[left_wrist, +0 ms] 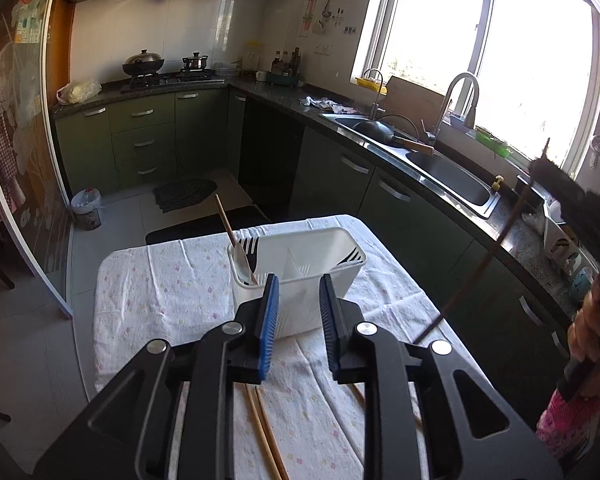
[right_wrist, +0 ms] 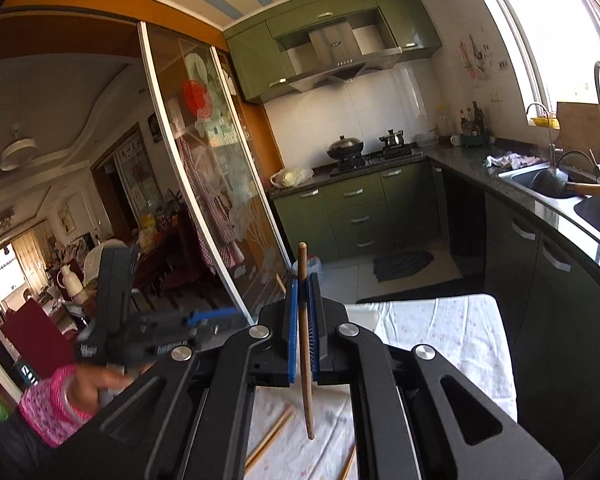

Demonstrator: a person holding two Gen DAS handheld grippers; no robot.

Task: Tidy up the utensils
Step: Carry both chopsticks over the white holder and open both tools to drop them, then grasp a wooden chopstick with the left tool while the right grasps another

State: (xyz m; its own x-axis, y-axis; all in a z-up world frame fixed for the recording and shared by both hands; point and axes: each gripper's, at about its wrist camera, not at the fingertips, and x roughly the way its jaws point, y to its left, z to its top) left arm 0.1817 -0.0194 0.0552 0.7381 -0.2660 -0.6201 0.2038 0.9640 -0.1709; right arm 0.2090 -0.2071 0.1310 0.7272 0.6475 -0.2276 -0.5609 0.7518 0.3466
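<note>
A white utensil caddy (left_wrist: pixel 300 276) stands on the cloth-covered table (left_wrist: pixel 160 288). Its left compartment holds a wooden-handled spoon (left_wrist: pixel 236 246) and black forks (left_wrist: pixel 251 254); more black forks (left_wrist: pixel 354 256) sit at its right end. My left gripper (left_wrist: pixel 299 294) is open and empty, just in front of the caddy. My right gripper (right_wrist: pixel 303 292) is shut on a brown chopstick (right_wrist: pixel 305 344), held nearly upright above the table; the chopstick also shows in the left wrist view (left_wrist: pixel 480 268). Loose chopsticks (left_wrist: pixel 266 432) lie on the cloth below my left gripper and below my right one (right_wrist: pixel 270 440).
A dark counter with a steel sink (left_wrist: pixel 440 172) and tap (left_wrist: pixel 456 100) runs along the right. Green cabinets (left_wrist: pixel 140 140) and a stove with pots (left_wrist: pixel 164 68) are at the back. A glass sliding door (right_wrist: pixel 204 184) is on the left. A bin (left_wrist: pixel 87 208) stands on the floor.
</note>
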